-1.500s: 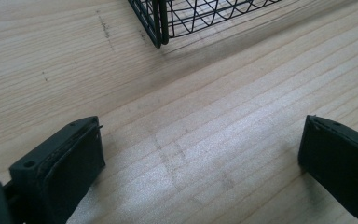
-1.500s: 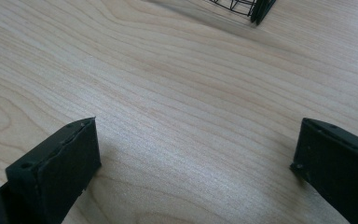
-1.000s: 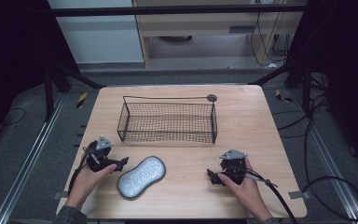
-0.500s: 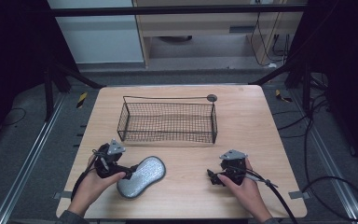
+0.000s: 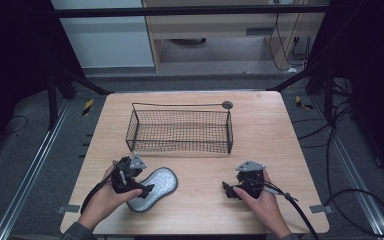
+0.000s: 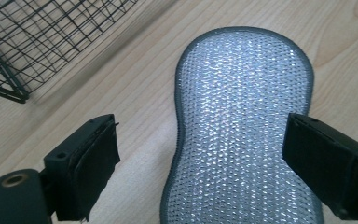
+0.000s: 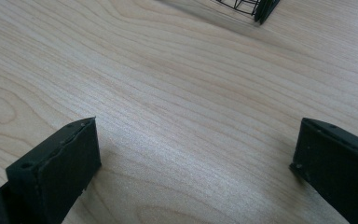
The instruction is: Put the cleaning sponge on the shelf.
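left gripper (image 5: 141, 190): mine, jaws spread wide, hanging right over the near end of the scrubber pad, not touching it as far as I can tell

scrubber pad (image 6: 242, 126): silver, peanut-shaped, lying flat near the front-left corner of the table (image 5: 280, 150), its long axis angled toward the basket

jaw line-up: in the left gripper view one jaw sits over the pad's edge and the other is out over bare wood, so I'm off-centre

right gripper (image 5: 228, 191): also mine, jaws apart, parked low over bare wood toward the front-right, holding nothing

wire basket (image 5: 180, 131): black mesh, sitting mid-table toward the back edge, well apart from the pad, nothing in it

what could go wrong: the pad is flat and floppy, so if I close like this I probably pinch just one edge and it droops or slips out. Coming down too hard could jam a jaw into the wood and shove the pad away.

other risk: a sagging pad could catch the basket rim on the way in
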`<state>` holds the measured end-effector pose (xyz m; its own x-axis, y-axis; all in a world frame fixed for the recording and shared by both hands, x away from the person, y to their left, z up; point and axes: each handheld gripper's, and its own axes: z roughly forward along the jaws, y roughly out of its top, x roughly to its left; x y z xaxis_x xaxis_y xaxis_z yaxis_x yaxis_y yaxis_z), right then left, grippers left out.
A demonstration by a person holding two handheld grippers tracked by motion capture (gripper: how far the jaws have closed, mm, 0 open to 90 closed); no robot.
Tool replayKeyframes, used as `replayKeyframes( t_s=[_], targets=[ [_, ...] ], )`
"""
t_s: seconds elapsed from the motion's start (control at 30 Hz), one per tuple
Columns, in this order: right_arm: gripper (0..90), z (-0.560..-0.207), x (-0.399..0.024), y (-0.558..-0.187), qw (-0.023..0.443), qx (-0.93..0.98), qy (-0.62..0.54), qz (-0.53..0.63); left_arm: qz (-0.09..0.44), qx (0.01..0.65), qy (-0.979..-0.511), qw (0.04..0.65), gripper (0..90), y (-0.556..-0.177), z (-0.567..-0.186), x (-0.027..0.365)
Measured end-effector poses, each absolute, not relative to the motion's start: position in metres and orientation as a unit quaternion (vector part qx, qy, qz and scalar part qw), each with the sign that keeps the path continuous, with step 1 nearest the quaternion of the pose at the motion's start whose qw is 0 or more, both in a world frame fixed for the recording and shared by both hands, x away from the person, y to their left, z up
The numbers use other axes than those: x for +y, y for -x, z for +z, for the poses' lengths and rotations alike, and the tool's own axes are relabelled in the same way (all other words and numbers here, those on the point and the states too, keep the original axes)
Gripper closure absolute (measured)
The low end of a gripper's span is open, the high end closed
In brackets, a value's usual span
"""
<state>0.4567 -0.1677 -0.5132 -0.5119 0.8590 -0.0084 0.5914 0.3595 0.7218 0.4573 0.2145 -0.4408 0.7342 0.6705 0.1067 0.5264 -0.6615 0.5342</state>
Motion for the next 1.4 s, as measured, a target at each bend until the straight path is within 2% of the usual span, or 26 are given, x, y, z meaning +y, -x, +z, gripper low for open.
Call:
replayKeyframes(
  t_s=[0.6, 1.17, 1.4],
  targets=[
    [0.7, -0.513, -0.168, -0.457, 0.197, 0.801, -0.453, 0.34, 0.097, 0.313, -0.926, 0.189, 6.7, -0.462, -0.45, 0.2],
    [0.7, -0.513, -0.168, -0.456, 0.197, 0.801, -0.452, 0.339, 0.09, 0.301, -0.935, 0.165, 11.2, -0.467, -0.459, 0.188],
    [0.7, -0.513, -0.168, -0.456, 0.197, 0.801, -0.453, 0.339, 0.077, 0.301, -0.941, 0.133, 9.3, -0.469, -0.458, 0.182]
  ],
)
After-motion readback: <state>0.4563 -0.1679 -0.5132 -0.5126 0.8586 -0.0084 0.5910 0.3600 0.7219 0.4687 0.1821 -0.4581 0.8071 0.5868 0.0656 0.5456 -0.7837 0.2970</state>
